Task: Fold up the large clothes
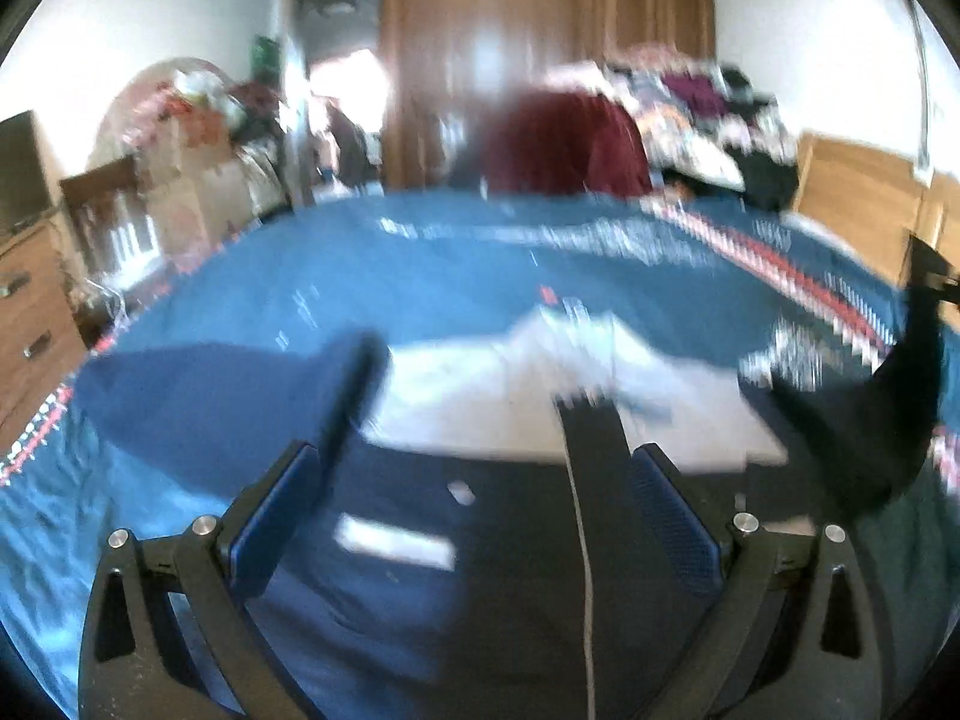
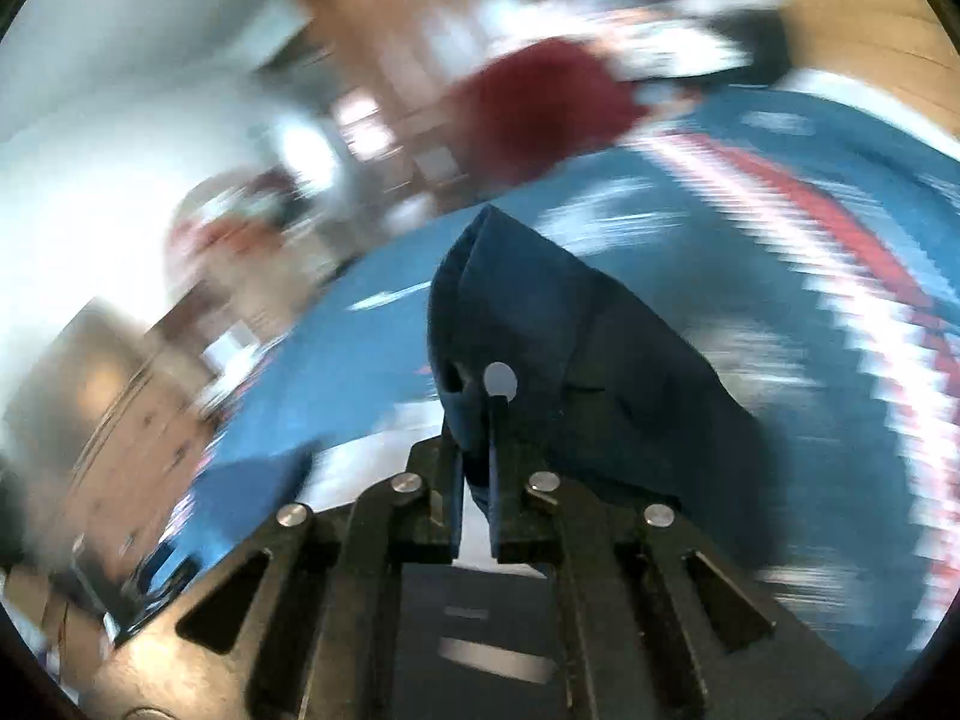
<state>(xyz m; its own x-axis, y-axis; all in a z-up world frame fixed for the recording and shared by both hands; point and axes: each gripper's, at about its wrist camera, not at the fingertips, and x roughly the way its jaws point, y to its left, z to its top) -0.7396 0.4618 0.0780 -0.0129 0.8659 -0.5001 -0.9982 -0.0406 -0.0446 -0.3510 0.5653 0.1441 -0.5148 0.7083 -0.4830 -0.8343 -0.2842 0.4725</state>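
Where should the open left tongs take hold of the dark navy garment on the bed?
My suggestion: take the dark navy garment at its near left edge, where it lies flat on the blue bedspread, coming in low from the front. The left tongs stand open above it, while the right tongs grip a bunched fold, so a matching grip would share the lift.

A bedroom with white walls (image 1: 150, 18). At twelve o'clock stands a tall brown wooden wardrobe (image 1: 540, 30), glare on its doors. A bed with a blue patterned bedspread (image 1: 420, 276) fills the middle. At nine o'clock sits a wooden chest of drawers (image 1: 30, 324); at three o'clock, what may be a wooden headboard (image 1: 858, 192), blurred.
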